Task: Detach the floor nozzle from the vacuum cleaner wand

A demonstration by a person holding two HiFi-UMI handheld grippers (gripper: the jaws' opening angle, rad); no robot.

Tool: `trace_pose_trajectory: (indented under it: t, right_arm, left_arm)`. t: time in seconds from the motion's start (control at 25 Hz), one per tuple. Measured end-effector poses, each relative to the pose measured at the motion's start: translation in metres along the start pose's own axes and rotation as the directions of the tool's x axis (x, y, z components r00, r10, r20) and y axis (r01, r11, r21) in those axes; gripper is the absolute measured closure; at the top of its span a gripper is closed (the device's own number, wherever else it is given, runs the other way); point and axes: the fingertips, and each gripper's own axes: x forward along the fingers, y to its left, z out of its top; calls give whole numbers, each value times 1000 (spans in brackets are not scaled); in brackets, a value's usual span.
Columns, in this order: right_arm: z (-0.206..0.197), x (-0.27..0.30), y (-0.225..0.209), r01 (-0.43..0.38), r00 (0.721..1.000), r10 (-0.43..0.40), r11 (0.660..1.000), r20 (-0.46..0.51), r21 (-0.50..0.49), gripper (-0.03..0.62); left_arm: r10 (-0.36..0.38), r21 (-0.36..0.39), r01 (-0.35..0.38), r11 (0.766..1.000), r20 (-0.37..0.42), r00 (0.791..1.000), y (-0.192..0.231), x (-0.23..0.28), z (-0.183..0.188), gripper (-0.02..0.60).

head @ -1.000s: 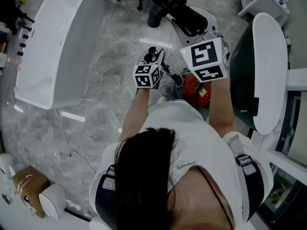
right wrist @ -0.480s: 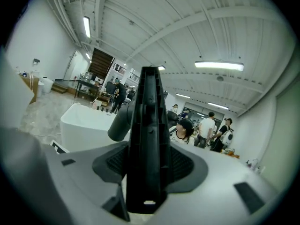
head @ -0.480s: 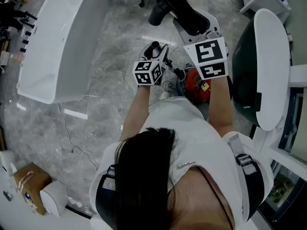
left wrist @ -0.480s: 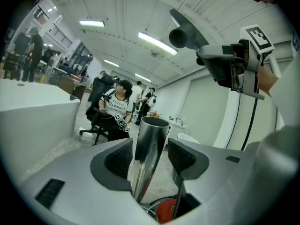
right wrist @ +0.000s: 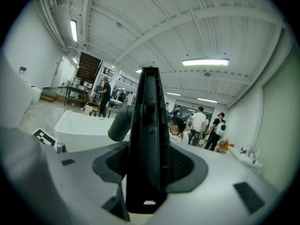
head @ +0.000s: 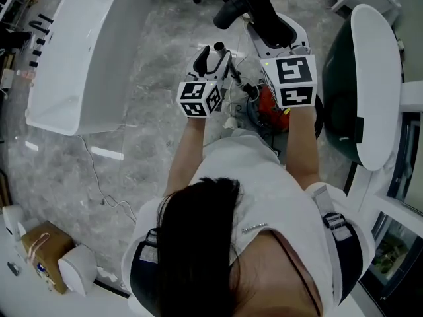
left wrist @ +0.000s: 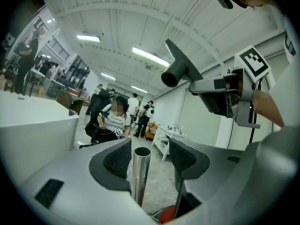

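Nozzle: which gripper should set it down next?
Right. The right gripper is shut on the nozzle, already off the wand. The left gripper has just been opening; its fingers stand clear of the wand's bare end.

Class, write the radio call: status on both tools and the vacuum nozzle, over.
Left tool open, jaws just been opening, wand between them, untouched. Right tool shut on nozzle. Nozzle off the wand, held up. Nothing seen in the way.

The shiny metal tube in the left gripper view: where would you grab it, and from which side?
Grip the metal tube on its straight round wall just below the open end, from the side, one pad on each flank: it stands upright. The left gripper, whose jaws have just been opening, straddles it unclamped.
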Motion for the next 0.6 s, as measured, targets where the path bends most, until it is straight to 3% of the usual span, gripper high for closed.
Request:
trace_pose_trajectory:
  t: [0.6]
  right_arm:
    - [-25,-71,5,171,985,-169,977,-27,124,362]
  left_arm:
    - [-6,127,-1,992,52,999,-44,-57,70,345]
